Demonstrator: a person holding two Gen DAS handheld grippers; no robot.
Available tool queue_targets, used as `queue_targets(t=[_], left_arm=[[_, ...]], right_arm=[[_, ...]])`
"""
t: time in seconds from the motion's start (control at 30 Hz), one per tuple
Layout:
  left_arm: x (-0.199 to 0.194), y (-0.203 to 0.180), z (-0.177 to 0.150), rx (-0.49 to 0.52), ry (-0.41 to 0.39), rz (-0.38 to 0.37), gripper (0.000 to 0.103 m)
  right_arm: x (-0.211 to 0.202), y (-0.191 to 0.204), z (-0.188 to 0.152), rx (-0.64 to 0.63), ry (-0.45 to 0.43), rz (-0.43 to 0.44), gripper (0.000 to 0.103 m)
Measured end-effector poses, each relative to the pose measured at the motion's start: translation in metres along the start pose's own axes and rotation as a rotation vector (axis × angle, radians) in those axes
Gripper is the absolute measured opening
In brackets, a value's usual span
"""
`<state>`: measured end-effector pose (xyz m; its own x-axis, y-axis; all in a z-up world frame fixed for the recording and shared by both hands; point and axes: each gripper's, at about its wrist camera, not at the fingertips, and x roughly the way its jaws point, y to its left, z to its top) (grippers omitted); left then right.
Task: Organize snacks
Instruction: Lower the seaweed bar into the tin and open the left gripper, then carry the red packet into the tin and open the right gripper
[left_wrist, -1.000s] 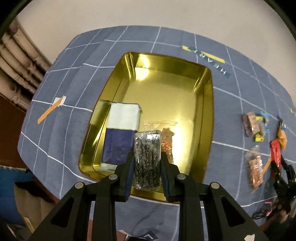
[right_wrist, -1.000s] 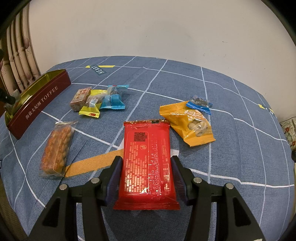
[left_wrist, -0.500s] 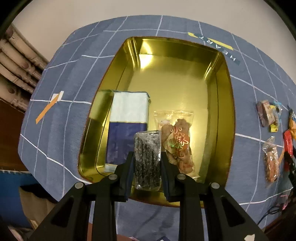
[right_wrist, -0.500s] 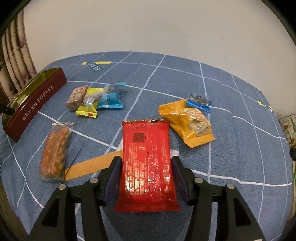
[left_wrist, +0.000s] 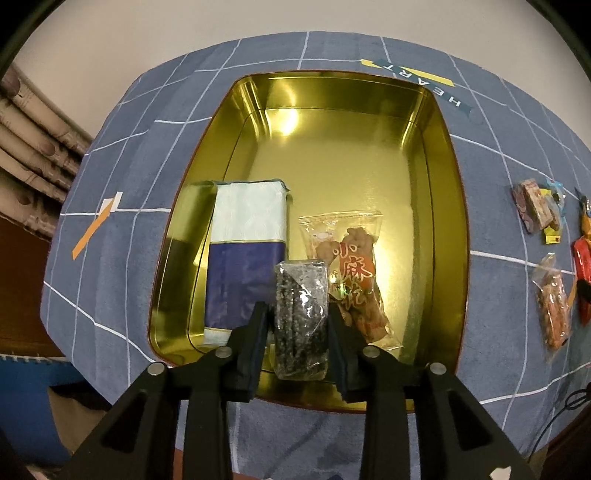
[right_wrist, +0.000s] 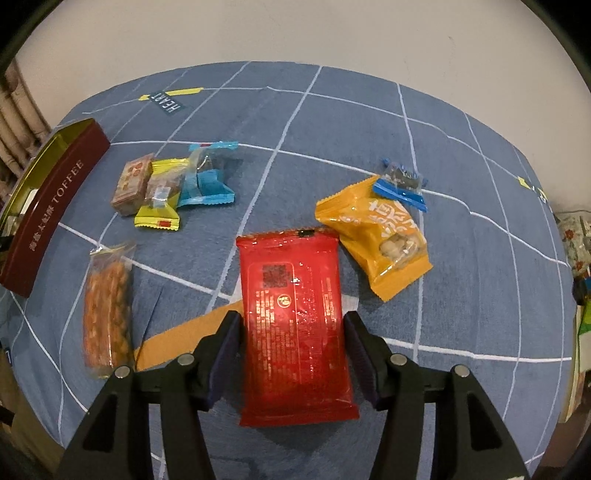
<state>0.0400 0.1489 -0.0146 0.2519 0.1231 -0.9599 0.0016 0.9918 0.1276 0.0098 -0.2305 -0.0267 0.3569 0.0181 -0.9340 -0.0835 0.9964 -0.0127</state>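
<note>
My left gripper (left_wrist: 297, 308) points down over the near end of the gold tin (left_wrist: 436, 155). A black seaweed-like snack packet (left_wrist: 301, 314) stands between its jaws. The jaws are opening, and a gap shows beside the left pad. The packet sits between a blue and white packet (left_wrist: 247, 251) and a clear packet of brown twists (left_wrist: 354, 273). My right gripper (right_wrist: 291, 315) is shut on a red packet (right_wrist: 291, 295), its pads against both long edges. Whether the red packet is off the cloth I cannot tell.
On the blue checked cloth lie an orange packet (right_wrist: 376, 236), a small blue packet (right_wrist: 400, 182), a clear bag of orange-brown snacks (right_wrist: 107, 306) and a cluster of small sweets (right_wrist: 166, 184). The tin's maroon side (right_wrist: 51, 210) is far left. Orange tape (right_wrist: 177, 336) crosses near the fingers.
The left jaws have parted from the black packet, which now stands lower in the tin. The right view has tilted down a little, with the red packet staying between the fingers.
</note>
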Motion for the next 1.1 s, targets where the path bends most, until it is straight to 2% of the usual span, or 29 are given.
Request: queue_targets(t=[0.07, 0.17, 0.2, 0.23, 0.27, 0.53, 0.73, 0.9, 1.1], left_arm=[[0.000, 0.001, 0.000, -0.012, 0.005, -0.012, 0.042], [-0.007, 0.003, 0.000, -0.030, -0.025, -0.012, 0.047], [-0.009, 0.003, 0.000, -0.031, -0.036, -0.016, 0.051], [-0.011, 0.004, 0.000, -0.035, -0.044, -0.021, 0.061], [-0.012, 0.005, 0.000, -0.040, -0.051, -0.026, 0.064], [-0.026, 0.011, -0.009, -0.054, -0.110, -0.033, 0.069], [-0.033, 0.016, -0.016, -0.061, -0.120, -0.045, 0.069], [-0.046, 0.018, -0.019, -0.056, -0.191, -0.039, 0.072], [-0.053, 0.033, -0.018, -0.094, -0.225, -0.023, 0.075]], right_arm=[[0.000, 0.000, -0.001, 0.008, -0.001, -0.006, 0.057], [-0.002, 0.004, -0.002, 0.023, -0.006, -0.016, 0.051], [-0.003, 0.005, -0.002, 0.027, -0.010, -0.024, 0.050], [-0.004, 0.007, -0.003, 0.029, -0.015, -0.031, 0.049], [-0.004, 0.008, -0.003, 0.031, -0.017, -0.038, 0.048], [-0.008, 0.011, -0.005, 0.084, -0.015, -0.043, 0.045], [-0.015, 0.012, -0.009, 0.113, -0.033, -0.034, 0.045], [-0.030, 0.022, -0.005, 0.116, -0.078, -0.031, 0.045], [-0.050, 0.051, 0.011, 0.123, -0.138, 0.044, 0.045]])
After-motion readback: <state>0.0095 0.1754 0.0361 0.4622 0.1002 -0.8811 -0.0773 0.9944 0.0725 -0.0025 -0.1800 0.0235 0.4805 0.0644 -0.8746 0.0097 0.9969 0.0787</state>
